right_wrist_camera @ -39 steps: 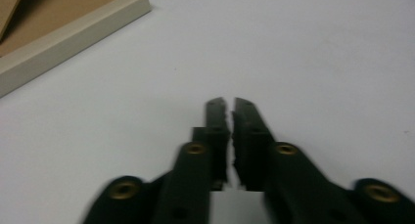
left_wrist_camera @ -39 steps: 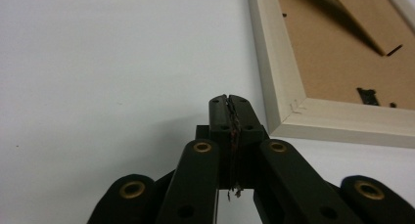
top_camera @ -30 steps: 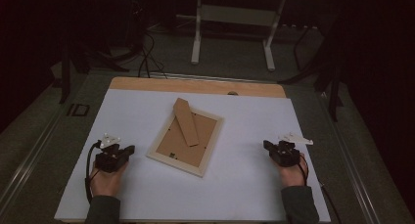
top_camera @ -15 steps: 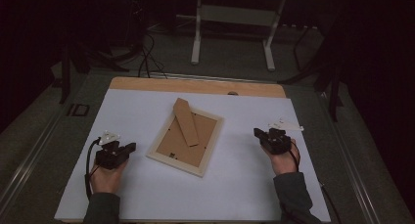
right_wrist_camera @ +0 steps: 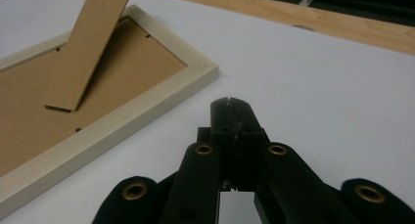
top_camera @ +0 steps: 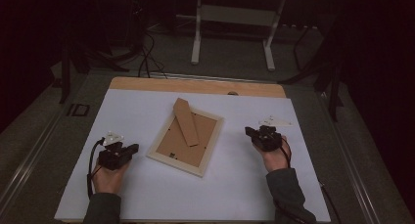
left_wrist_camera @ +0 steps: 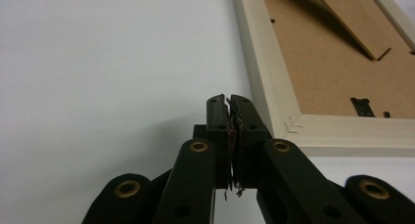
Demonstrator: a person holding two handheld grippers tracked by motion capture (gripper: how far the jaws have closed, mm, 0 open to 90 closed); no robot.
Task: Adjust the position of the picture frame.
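One picture frame (top_camera: 185, 138) lies face-down, long axis running diagonally.

Wooden table (top_camera: 195, 84), white sheet (top_camera: 147, 199) covering most of it, picture frame (top_camera: 203, 168) face-down at sheet centre, stand flap raised.

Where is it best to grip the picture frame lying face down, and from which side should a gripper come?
Probably the picture frame by its raised pale rim, from the right gripper side: the near edge there lies bare, and the propped cardboard stand blocks the middle.
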